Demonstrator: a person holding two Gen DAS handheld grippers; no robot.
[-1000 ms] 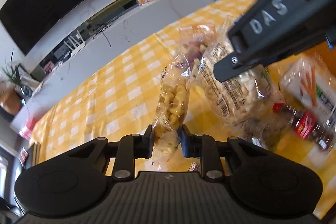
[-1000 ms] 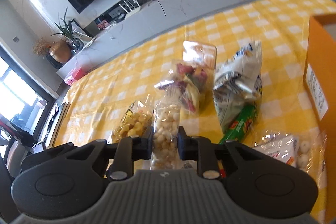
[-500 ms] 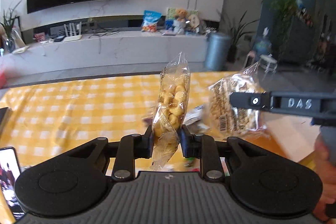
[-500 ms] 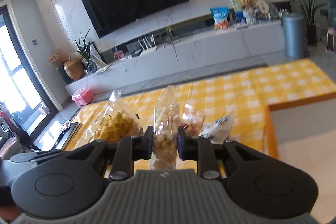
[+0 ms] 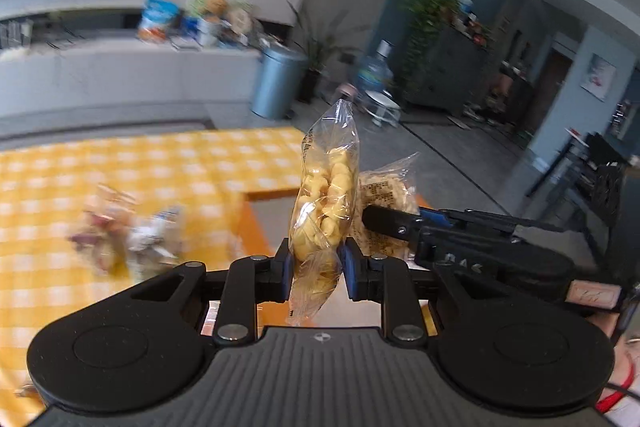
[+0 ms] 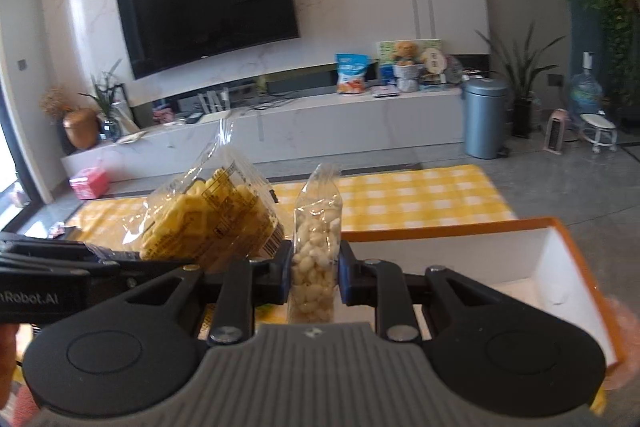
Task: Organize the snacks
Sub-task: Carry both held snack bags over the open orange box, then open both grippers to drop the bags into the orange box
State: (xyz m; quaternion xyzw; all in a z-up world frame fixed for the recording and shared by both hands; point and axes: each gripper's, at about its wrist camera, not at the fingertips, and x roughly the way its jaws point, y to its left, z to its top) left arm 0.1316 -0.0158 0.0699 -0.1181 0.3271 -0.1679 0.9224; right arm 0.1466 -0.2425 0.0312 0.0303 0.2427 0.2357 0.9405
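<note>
Presently left gripper clamps the clear crinkly bag of yellow puffs low, right gripper pinches the clear bag of white puffs mid-body, both aloft near the orange-rimmed white box; light, crushable, probably slippery film.
</note>
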